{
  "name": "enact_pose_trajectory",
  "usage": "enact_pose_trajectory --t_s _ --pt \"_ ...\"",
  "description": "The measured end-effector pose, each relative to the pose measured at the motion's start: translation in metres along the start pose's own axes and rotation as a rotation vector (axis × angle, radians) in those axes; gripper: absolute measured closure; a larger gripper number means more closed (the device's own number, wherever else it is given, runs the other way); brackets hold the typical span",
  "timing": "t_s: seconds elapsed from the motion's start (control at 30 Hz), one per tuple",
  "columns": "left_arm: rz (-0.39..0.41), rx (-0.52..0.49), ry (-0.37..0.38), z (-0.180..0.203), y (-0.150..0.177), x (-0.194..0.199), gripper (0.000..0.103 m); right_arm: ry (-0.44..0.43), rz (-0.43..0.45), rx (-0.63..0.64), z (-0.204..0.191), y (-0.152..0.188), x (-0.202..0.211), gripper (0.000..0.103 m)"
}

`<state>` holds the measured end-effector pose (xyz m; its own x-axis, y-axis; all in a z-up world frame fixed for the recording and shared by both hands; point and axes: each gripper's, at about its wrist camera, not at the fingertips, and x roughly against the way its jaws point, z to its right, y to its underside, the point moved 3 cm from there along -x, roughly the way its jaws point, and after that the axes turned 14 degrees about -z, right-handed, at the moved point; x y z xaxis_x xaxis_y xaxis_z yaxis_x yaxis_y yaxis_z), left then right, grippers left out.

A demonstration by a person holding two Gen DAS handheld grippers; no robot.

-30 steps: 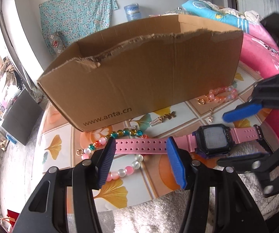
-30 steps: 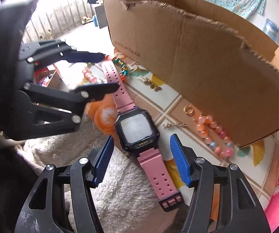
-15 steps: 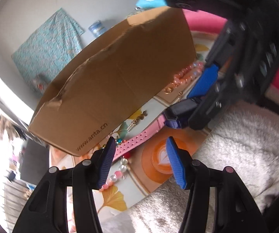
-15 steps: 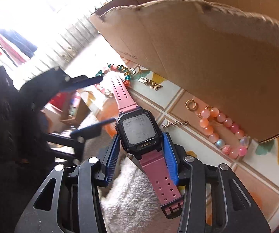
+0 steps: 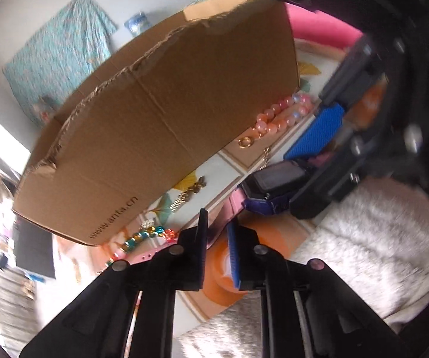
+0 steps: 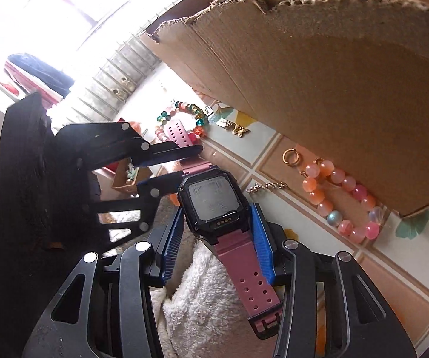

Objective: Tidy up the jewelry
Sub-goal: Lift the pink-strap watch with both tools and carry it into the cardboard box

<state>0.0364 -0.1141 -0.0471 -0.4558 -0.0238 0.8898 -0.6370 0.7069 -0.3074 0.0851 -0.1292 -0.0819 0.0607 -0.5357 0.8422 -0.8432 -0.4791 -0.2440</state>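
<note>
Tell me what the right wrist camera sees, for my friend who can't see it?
The right gripper clamps a pink watch by its case, while the left gripper pinches the far strap. Bead bracelets and a gold ring lie beside a cardboard box.

Leaf-patterned mat (image 6: 327, 238) bears box (image 6: 333, 89), bracelets (image 6: 342, 197), earring (image 6: 289, 157).

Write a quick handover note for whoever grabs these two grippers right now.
Left gripper: shut on the pink watch's upper strap.
Right gripper: shut on the watch body, sides pinched.
Cardboard box stands just behind.
Still on the tablecloth: peach bead bracelet, multicolour bead bracelet, gold ring, butterfly charm, short chain.
Done: watch gripped.
Left: box it, then the rest.
</note>
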Motion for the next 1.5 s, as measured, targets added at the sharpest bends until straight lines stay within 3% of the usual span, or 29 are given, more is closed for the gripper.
enact_pose_trajectory --t_s 0.13,0.23,0.37,0.4,0.47,0.7,0.8,0.87,0.97,1.1,1.27,1.33,1.47,1.5 --pt "-0.054 0.123 0.143 -0.022 -0.01 -0.006 0.092 0.118 0.01 0.035 -0.009 0.012 0.002 0.061" --pt "-0.075 0.201 0.225 -0.039 -0.011 -0.011 0.093 0.276 0.022 0.079 -0.022 0.026 0.002 0.061" --pt "-0.054 0.222 0.253 -0.05 -0.01 -0.009 0.094 0.464 0.038 0.073 -0.026 0.041 0.004 0.086" --pt "-0.047 0.222 0.256 -0.051 -0.011 -0.008 0.094 0.471 0.044 0.058 -0.026 0.043 0.006 0.095" --pt "-0.023 0.227 0.258 -0.054 -0.011 0.0 0.096 0.47 0.075 0.032 -0.029 0.046 0.017 0.101" --pt "0.13 0.247 0.253 -0.079 -0.003 0.075 0.099 0.445 0.21 0.032 -0.06 0.035 0.091 0.102" --pt "0.208 0.271 0.24 -0.11 -0.019 0.108 0.099 0.437 0.28 0.057 -0.069 0.008 0.133 0.102" --pt "0.212 0.298 0.253 -0.136 -0.039 0.114 0.099 0.393 0.297 0.049 -0.061 -0.017 0.154 0.102" --pt "0.149 0.325 0.313 -0.172 -0.071 0.092 0.099 0.339 0.254 -0.019 -0.025 -0.058 0.169 0.101" --pt "0.02 0.293 0.332 -0.187 -0.109 0.054 0.099 0.246 0.1 -0.146 0.023 -0.107 0.151 0.102" --pt "-0.176 0.352 0.486 -0.198 -0.13 -0.012 0.099 0.155 -0.065 -0.255 0.069 -0.129 0.124 0.102" --pt "-0.234 0.364 0.508 -0.2 -0.139 -0.031 0.097 0.159 -0.104 -0.276 0.08 -0.138 0.118 0.102" --pt "-0.293 0.339 0.41 -0.206 -0.158 -0.058 0.085 0.217 -0.154 -0.324 0.097 -0.159 0.107 0.093" --pt "-0.302 0.334 0.347 -0.208 -0.163 -0.064 0.076 0.242 -0.157 -0.333 0.1 -0.163 0.105 0.095"
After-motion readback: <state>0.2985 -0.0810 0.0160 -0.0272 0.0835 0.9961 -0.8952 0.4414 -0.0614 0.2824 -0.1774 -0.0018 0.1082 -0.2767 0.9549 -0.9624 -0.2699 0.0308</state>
